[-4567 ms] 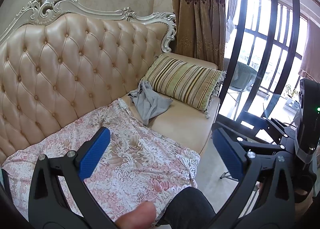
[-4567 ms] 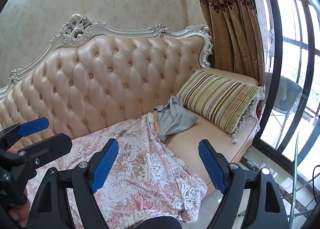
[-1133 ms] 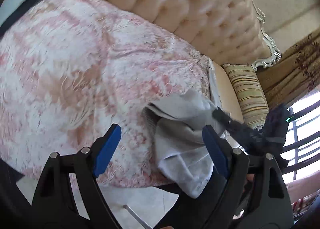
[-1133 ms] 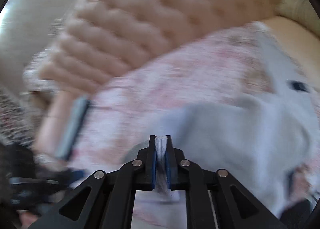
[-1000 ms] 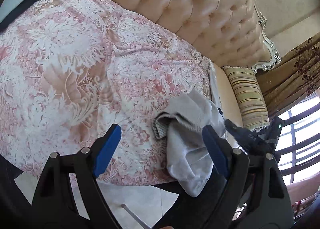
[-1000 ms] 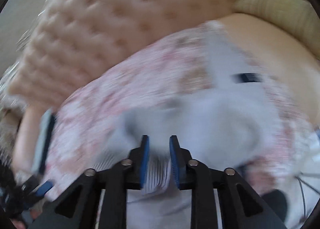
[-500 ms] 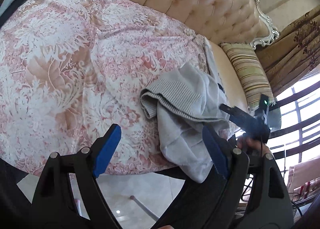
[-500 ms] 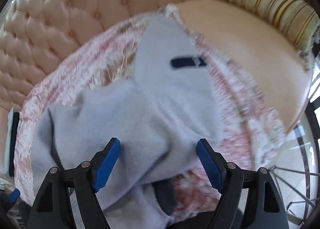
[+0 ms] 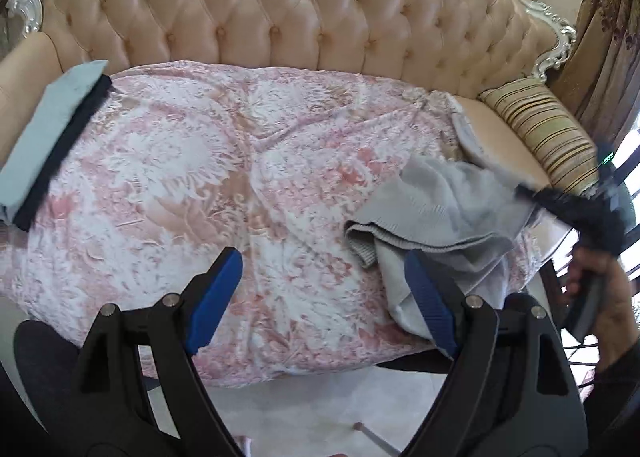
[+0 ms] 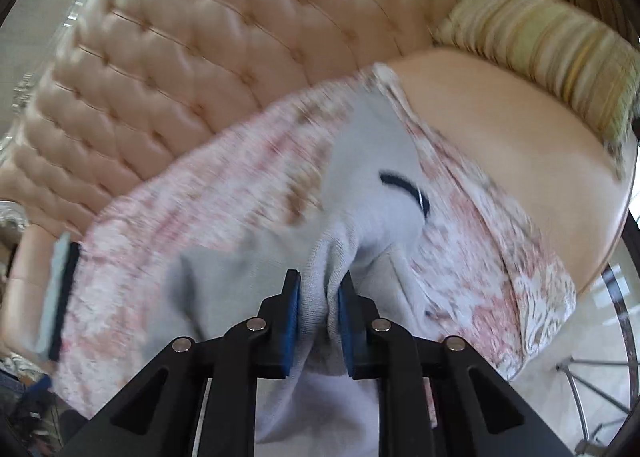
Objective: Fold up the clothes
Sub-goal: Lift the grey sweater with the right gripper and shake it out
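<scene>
The right claw point(image 10: 318, 307) has just been closing and now pinches a bunched ridge of the grey garment point(image 9: 448, 213), which lies crumpled at three o'clock on the pink floral throw point(image 9: 200, 177). The left claw point(image 9: 324, 301) hangs released. Best to lift gently and let the left take a free edge.

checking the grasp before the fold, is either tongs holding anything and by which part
The right tongs have just closed on a bunched fold of the grey garment near its front edge. The left tongs are open and hold nothing.
</scene>
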A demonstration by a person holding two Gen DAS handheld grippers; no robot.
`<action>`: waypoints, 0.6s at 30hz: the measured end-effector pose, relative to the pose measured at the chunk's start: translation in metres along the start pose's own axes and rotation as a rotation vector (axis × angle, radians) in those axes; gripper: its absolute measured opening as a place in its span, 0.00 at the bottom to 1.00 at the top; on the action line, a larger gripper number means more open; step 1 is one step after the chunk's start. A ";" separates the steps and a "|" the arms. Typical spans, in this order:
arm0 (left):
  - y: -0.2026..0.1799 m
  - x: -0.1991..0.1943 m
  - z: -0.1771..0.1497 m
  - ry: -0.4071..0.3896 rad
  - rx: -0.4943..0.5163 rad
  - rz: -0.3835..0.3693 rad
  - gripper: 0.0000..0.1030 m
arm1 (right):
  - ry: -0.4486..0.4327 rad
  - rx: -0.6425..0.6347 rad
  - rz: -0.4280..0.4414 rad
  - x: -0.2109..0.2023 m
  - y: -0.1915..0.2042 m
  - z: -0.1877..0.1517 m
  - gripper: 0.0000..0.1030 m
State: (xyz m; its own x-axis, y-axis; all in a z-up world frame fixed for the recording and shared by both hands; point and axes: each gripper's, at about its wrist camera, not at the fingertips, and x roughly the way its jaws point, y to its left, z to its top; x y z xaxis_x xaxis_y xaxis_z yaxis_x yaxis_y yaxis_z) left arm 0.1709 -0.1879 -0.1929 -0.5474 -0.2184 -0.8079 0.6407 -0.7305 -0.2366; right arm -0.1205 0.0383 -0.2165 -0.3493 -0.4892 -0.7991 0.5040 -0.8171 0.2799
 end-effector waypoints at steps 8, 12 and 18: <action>0.008 -0.007 0.001 -0.013 -0.010 0.062 0.83 | -0.256 -0.163 0.213 -0.101 0.106 0.069 0.00; 0.010 -0.013 0.003 -0.024 -0.009 0.081 0.83 | -0.307 -0.274 0.230 -0.129 0.163 0.084 0.01; 0.011 -0.024 0.008 -0.061 0.028 0.123 0.83 | -0.146 -0.239 0.059 -0.068 0.156 0.052 0.58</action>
State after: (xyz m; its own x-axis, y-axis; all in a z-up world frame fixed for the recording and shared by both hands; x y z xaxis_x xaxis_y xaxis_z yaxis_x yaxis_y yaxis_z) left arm 0.1871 -0.1957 -0.1715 -0.4978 -0.3455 -0.7955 0.6900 -0.7135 -0.1219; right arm -0.0588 -0.0722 -0.0911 -0.4150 -0.5868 -0.6953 0.6926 -0.6993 0.1768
